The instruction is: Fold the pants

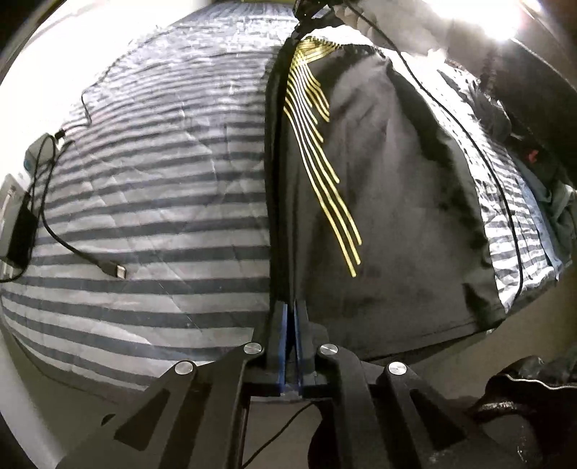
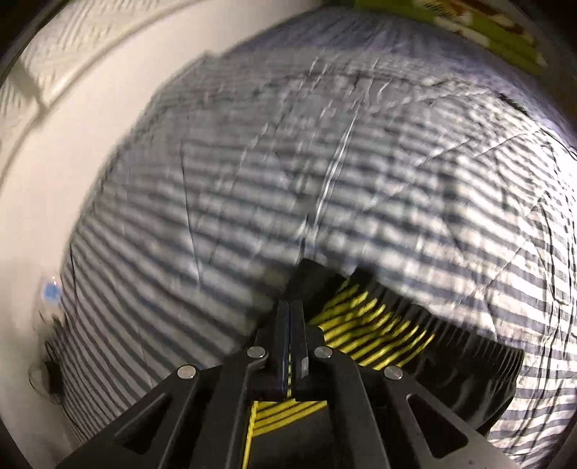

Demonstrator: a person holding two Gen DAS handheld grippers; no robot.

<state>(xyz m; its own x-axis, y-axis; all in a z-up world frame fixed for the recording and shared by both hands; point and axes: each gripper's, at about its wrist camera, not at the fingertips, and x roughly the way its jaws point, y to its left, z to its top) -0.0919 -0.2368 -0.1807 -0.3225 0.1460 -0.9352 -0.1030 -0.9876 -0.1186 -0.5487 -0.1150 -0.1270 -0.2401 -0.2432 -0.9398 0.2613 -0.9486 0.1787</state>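
Note:
Black pants (image 1: 389, 202) with thin yellow stripes lie spread over a bed with a grey-and-white striped cover (image 1: 151, 187). My left gripper (image 1: 291, 305) is shut on the pants' near edge, which runs taut and raised away from it toward the far end. There the other gripper (image 1: 306, 11) shows dimly, holding the same edge. In the right wrist view my right gripper (image 2: 290, 303) is shut on a black fold of the pants (image 2: 378, 324), the yellow stripes bunched just to its right above the striped cover (image 2: 324, 162). That view is blurred.
A black cable with a plug (image 1: 115, 270) and a dark charger block (image 1: 20, 234) lie on the cover at left. Another thin cable (image 1: 497, 173) crosses the bed at right, near dark clothes (image 1: 533, 151). A white wall (image 2: 54, 162) borders the bed.

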